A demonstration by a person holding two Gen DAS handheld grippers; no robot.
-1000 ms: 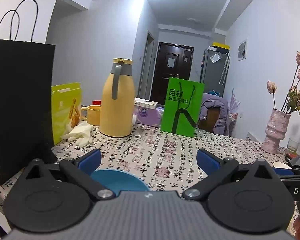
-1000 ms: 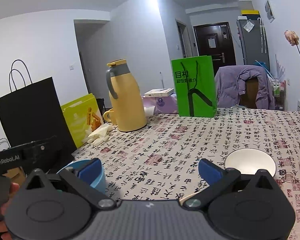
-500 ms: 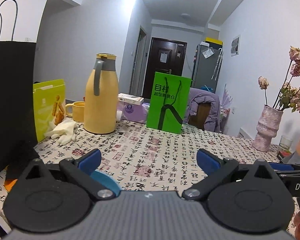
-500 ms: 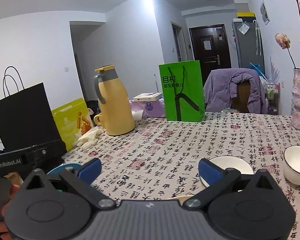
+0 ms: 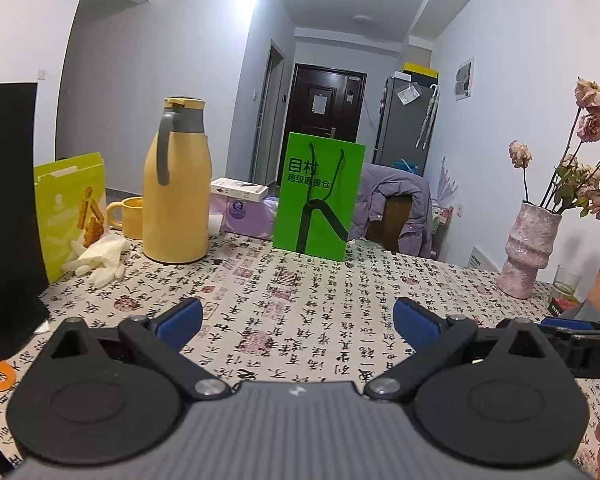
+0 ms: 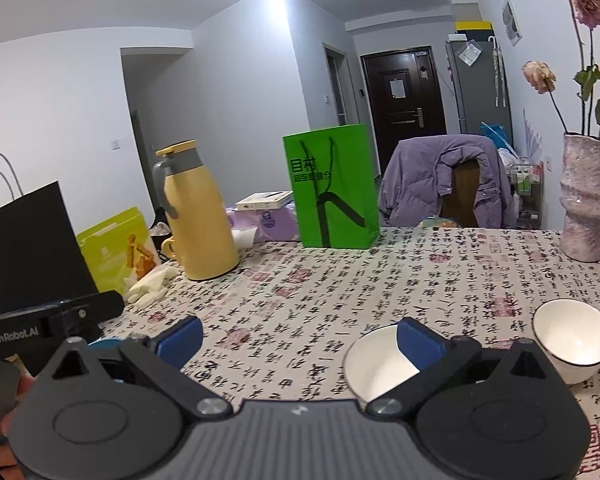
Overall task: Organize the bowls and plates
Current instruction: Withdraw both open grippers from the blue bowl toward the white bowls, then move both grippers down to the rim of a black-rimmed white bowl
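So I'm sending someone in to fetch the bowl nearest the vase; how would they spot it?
Start from the pink vase of dried flowers on the table's right side. Nearer the camera sit two white bowls; take the deeper, dark-rimmed bowl, not the shallower bowl left of it.

Open tablecloth (image 5: pixel 300 320) ahead; 2 bowls (image 6: pixel 374 368) obstruct right.

Yellow thermos (image 5: pixel 176 184), green bag (image 5: pixel 318 196), pink vase (image 5: pixel 530 246)

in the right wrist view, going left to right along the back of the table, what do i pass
black bag → yellow bag → thermos → green bag → chair with purple jacket → pink vase
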